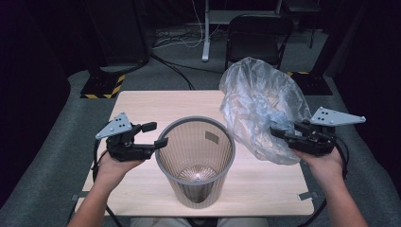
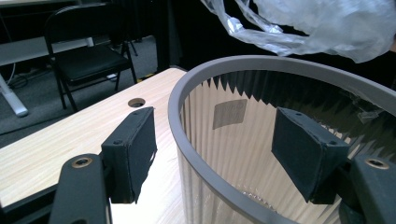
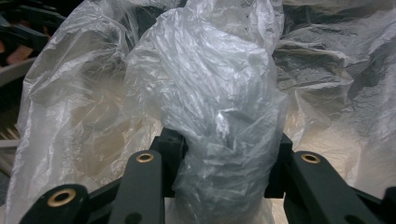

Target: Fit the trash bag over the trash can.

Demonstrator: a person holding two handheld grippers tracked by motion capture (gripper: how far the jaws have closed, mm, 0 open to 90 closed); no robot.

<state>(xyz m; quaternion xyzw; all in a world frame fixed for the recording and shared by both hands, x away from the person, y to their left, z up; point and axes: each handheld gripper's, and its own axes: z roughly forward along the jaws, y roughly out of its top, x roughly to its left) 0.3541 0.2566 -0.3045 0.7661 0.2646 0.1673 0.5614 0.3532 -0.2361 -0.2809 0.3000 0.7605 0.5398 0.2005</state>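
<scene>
A grey ribbed waste bin [image 1: 195,120] stands upright in the middle of the wooden table [image 1: 142,106]. My left gripper [image 1: 156,134] is open at the bin's left side. In the left gripper view the gripper [image 2: 219,149] straddles the bin's rim [image 2: 175,112], one pad outside the wall and one inside, neither pressing on it. To the right, my right gripper [image 1: 279,133] is shut on a bunched part of a clear plastic bag [image 1: 257,99], which billows above the table beside the bin. The right gripper view has the crumpled bag [image 3: 210,84] squeezed between the gripper's [image 3: 225,161] pads.
A black folding chair [image 1: 257,35] stands behind the table, with a stand's yellow-striped base [image 1: 101,87] at the back left. The table has a small round hole [image 2: 136,102] near its far edge. The bag [image 2: 327,23] hangs above the bin's far rim.
</scene>
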